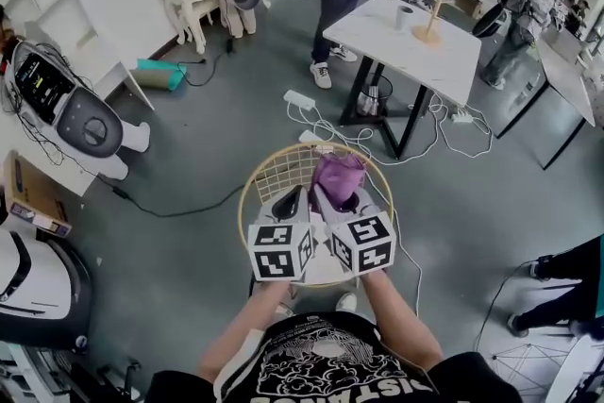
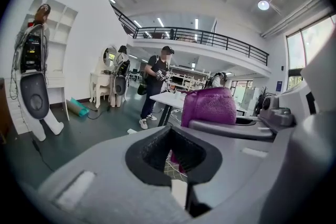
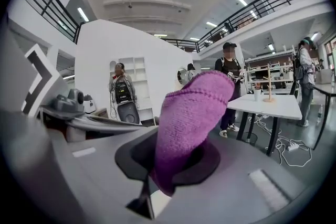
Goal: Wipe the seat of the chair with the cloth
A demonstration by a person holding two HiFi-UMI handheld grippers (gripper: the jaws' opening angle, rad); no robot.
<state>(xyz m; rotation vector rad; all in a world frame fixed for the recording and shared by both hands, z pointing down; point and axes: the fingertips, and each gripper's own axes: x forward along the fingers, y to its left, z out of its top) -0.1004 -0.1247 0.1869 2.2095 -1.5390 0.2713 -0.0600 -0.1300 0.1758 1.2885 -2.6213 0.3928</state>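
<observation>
Both forearms are held side by side above the round yellow-rimmed wire-mesh chair seat point(image 1: 276, 173). The fuzzy purple cloth point(image 1: 338, 175) is pinched upright by the right gripper point(image 1: 332, 201). The left gripper point(image 1: 291, 199) is pressed together, empty.

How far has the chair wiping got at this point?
Done: the purple cloth is pinched in the right gripper. In hand: it is held over the wire chair, with the left gripper shut and empty. Left: wiping the seat; no contact shows.
</observation>
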